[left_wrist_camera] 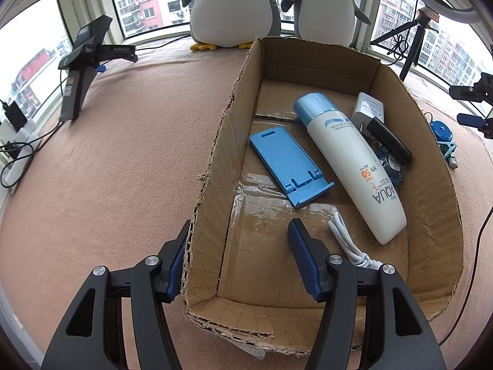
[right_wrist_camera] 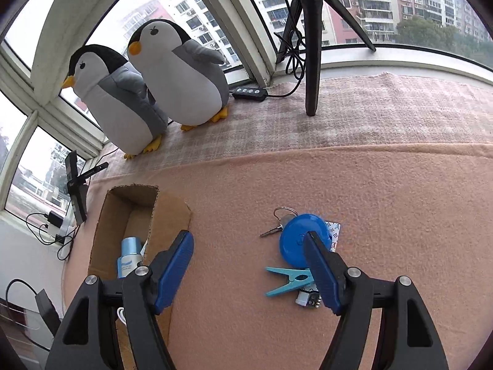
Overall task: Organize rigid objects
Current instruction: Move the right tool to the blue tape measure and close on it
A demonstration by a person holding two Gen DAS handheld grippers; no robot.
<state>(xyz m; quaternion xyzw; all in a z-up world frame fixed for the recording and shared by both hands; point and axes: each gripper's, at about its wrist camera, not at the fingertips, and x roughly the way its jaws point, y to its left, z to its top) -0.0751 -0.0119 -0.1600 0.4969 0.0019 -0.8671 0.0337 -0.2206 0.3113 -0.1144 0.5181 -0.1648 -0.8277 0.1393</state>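
An open cardboard box lies on the pink blanket and holds a white sunscreen bottle, a blue phone stand, a white charger, a black cylinder and a white cable. My left gripper is open and straddles the box's near left wall, one finger outside and one inside, holding nothing. My right gripper hangs open and empty over the blanket. Just right of it lie a blue disc, keys, a teal clothespin and a small white plug. The box sits to its left.
Two plush penguins stand by the window behind the box. A black tripod with a cable and remote stands at the back right. A black phone holder and a power strip are at the left edge.
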